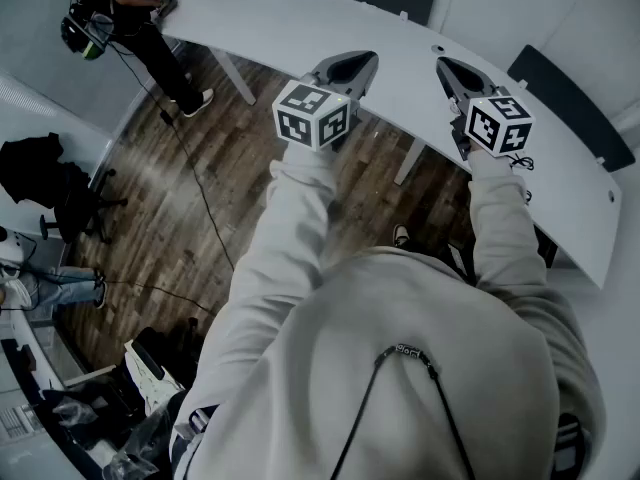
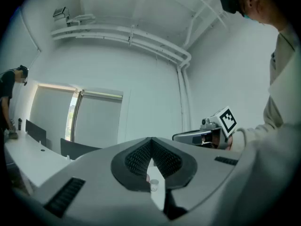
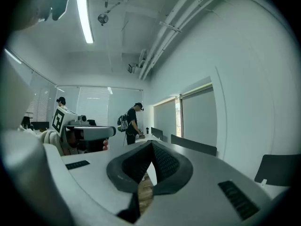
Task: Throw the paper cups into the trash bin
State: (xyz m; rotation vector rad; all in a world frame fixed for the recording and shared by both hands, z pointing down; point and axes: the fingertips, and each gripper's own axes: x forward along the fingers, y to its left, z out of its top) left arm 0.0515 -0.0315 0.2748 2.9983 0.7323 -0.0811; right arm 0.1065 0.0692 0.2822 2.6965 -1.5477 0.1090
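Both grippers are held up over the edge of a long white curved table (image 1: 300, 28). The left gripper (image 1: 362, 60) has its jaws together with nothing between them; its own view shows the left gripper (image 2: 151, 146) with tips touching. Through the slit below the tips I see a small white paper cup (image 2: 153, 186) standing far off on the table. The right gripper (image 1: 446, 66) is also shut and empty, as the right gripper (image 3: 151, 147) shows in its own view. I see no trash bin in any view.
Another person (image 1: 120, 13) stands at the table's far left end. Dark chair backs (image 1: 565, 93) line the far side of the table. A black cable (image 1: 195, 183) runs over the wooden floor. A dark chair (image 1: 60, 193) and bags stand at the left.
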